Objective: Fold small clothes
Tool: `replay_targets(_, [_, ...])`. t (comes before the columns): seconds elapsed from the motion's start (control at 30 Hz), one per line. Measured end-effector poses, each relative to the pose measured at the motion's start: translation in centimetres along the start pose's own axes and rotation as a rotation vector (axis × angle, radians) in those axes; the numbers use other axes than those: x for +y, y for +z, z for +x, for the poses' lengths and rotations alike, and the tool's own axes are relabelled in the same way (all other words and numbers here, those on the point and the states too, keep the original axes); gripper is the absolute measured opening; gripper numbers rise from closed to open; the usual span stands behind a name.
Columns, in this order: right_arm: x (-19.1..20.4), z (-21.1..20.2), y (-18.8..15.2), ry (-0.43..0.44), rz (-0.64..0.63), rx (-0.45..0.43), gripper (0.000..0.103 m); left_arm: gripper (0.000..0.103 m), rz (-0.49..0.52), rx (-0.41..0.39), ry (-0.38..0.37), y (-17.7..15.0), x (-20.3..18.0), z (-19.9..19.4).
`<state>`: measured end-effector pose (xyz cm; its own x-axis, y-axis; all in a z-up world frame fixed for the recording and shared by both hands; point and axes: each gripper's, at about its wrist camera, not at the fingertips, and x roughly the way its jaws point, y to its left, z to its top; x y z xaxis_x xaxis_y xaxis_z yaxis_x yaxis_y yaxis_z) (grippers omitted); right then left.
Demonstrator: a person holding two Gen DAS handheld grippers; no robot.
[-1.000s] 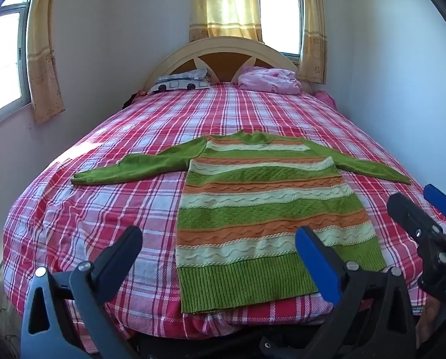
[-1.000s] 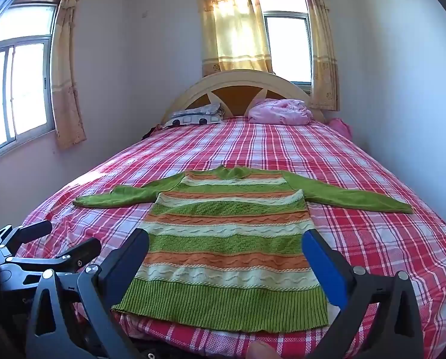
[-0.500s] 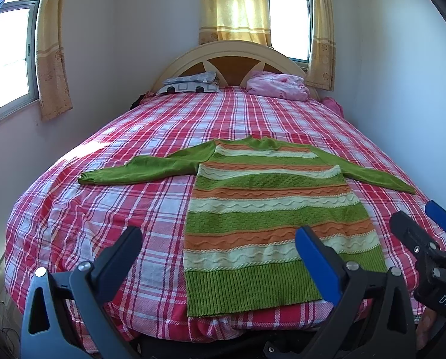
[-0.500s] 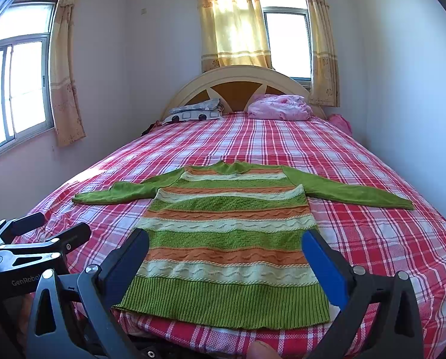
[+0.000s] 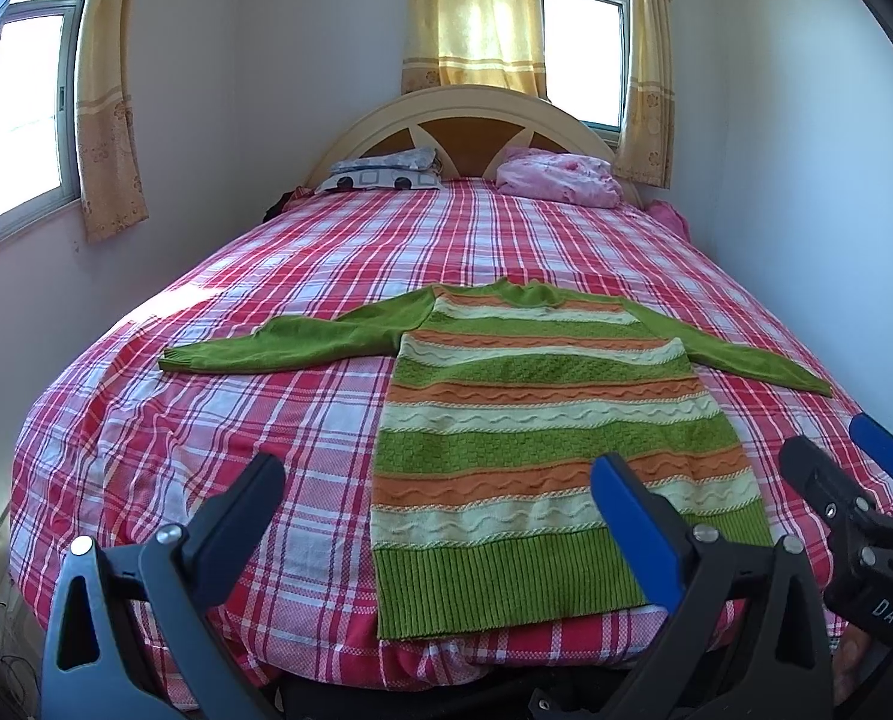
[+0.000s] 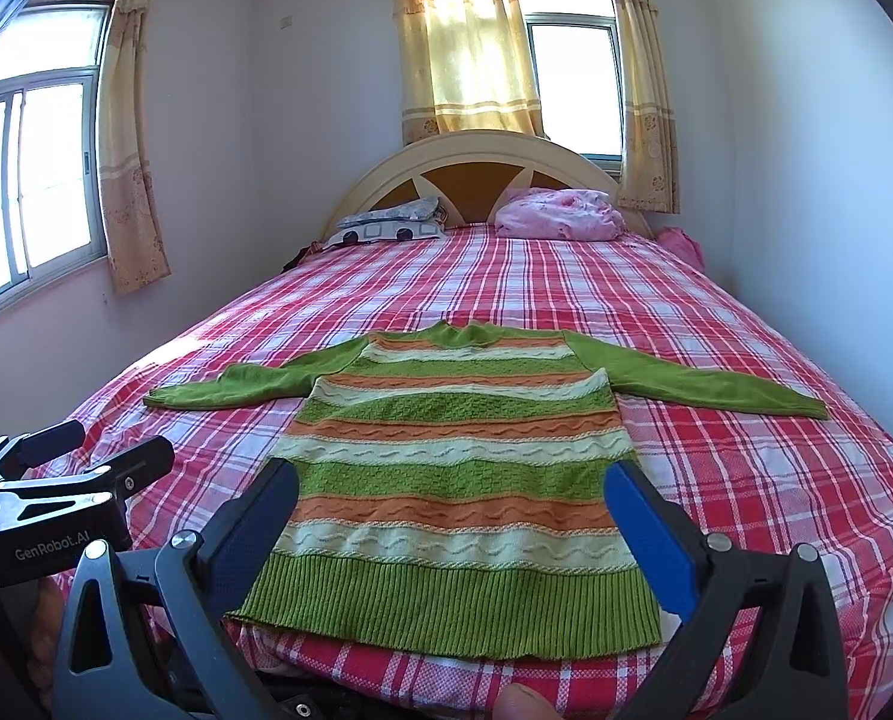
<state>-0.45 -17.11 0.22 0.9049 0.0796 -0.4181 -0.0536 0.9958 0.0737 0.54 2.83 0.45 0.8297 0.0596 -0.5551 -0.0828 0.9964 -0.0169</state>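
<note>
A small green, orange and cream striped sweater [image 5: 542,432] lies flat on the red plaid bed [image 5: 236,432], sleeves spread to both sides, hem toward me. It also shows in the right wrist view [image 6: 458,468]. My left gripper [image 5: 437,492] is open and empty, held before the bed's foot, left of the sweater's hem. My right gripper [image 6: 452,498] is open and empty, centred before the hem. The right gripper shows at the right edge of the left wrist view [image 5: 848,468]; the left gripper shows at the left edge of the right wrist view [image 6: 86,456].
A patterned pillow [image 5: 386,174] and a pink bundle [image 5: 557,177] lie at the headboard [image 5: 476,120]. Walls stand close on the right [image 5: 806,180] and left. Windows with yellow curtains are behind and to the left.
Both cameras have tilted upward a little, so the bed and sweater sit lower in view. Both grippers stay open and the sweater has not moved.
</note>
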Motion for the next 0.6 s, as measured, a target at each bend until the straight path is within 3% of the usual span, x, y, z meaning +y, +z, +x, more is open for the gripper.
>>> replay_targets(0.6, [0.23,0.26,-0.23,0.003,-0.004,0.014,0.102,0.103,0.0,0.001,0.002,-0.08,-0.01,-0.04])
